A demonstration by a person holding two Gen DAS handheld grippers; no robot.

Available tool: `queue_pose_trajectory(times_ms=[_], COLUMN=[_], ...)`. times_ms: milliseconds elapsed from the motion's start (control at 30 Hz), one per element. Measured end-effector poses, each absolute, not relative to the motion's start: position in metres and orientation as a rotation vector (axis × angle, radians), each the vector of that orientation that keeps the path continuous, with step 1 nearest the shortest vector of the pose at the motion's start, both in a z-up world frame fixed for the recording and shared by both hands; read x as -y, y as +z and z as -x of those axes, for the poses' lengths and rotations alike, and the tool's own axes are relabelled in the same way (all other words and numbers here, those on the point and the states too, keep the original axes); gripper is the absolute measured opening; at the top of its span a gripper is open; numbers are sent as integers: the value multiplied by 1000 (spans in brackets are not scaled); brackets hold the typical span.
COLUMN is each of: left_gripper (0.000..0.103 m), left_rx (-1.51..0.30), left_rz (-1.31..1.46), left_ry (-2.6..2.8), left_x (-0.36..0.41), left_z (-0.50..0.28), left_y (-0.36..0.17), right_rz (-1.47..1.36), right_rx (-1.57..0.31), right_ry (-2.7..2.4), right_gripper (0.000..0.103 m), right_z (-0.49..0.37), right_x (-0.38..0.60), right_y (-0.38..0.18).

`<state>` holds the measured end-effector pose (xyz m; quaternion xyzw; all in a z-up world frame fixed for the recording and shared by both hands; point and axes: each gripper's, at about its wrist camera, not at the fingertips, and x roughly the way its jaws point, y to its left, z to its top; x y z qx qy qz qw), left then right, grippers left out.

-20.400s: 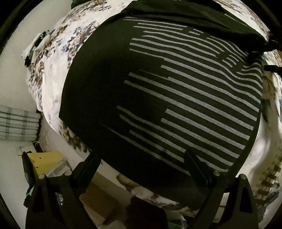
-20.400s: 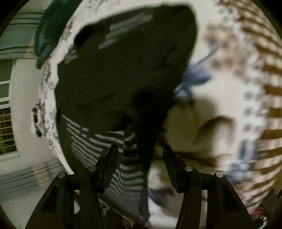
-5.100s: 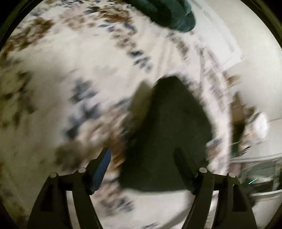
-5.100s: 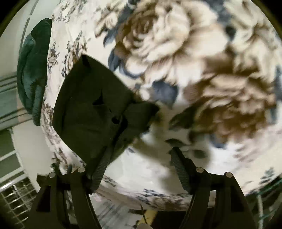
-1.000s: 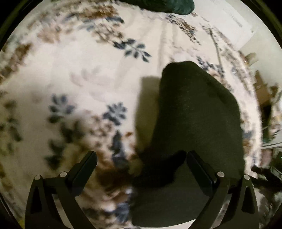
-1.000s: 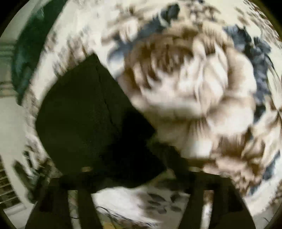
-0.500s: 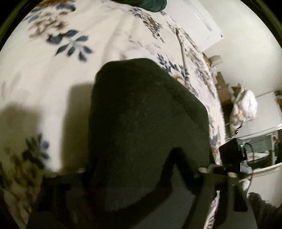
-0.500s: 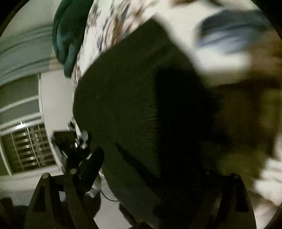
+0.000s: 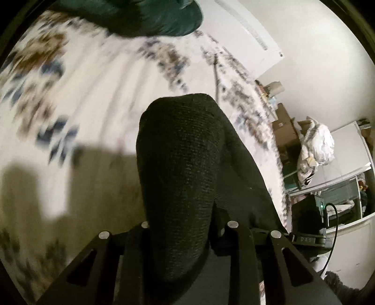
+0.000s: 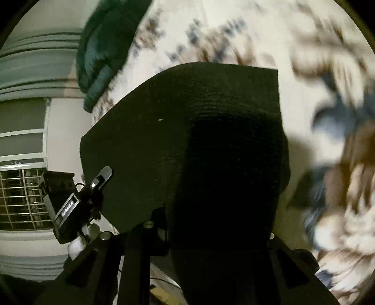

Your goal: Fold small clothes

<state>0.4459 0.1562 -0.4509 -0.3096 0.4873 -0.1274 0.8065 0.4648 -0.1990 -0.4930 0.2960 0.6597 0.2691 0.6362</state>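
Note:
A folded black knit garment (image 9: 182, 152) bulges up between the fingers of my left gripper (image 9: 185, 225), held a little above the floral bedspread (image 9: 82, 93). The jaws are closing and pinch the cloth's near edge. In the right wrist view the same garment (image 10: 187, 112) fills the middle. My right gripper (image 10: 211, 230) is closing on its other near edge, and the cloth hides its fingertips. The garment's far part hangs toward the bedspread (image 10: 304, 47). The left gripper's body (image 10: 70, 206) shows at the garment's left corner.
A dark green blanket (image 9: 140, 16) lies at the bed's far end, also seen as the green blanket (image 10: 103, 51). Beyond the bed's right side stand cardboard boxes (image 9: 283, 131) and a white bundle (image 9: 316, 145). A barred window (image 10: 23, 199) is on the left.
Both grippers went from wide open around the garment's near edge to closed on it. The cloth has risen off the bedspread and both views have swung toward the bed's edges.

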Motion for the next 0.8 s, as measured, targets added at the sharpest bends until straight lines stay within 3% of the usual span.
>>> queue_pose_trajectory(times_ms=[267,533,633,733,800], left_gripper=[24,29,37,40,45], left_rx=[-1004,-1155,-1170,-1170,-1153], left_rz=[567,410,405,415,373], left_ry=[-343,-306,-290,-277,-222], left_x=[-153,-132,-134,-141,-144], left_z=[-596,-713,-717,-707,-697], left_y=[-431,-494,-505,-499,-488], right_rz=[-680,-673,-649,-530,-395], right_rx=[-1371,-1412,-1452,-1472,-1467], right_ry=[534,392,386,338,265], right_gripper=[21,21,23,37,59], right_z=[-590,-697,-709,-705,-685], right_x=[209,214,210,206,218], right_y=[-457,-508,-520,-511,-502])
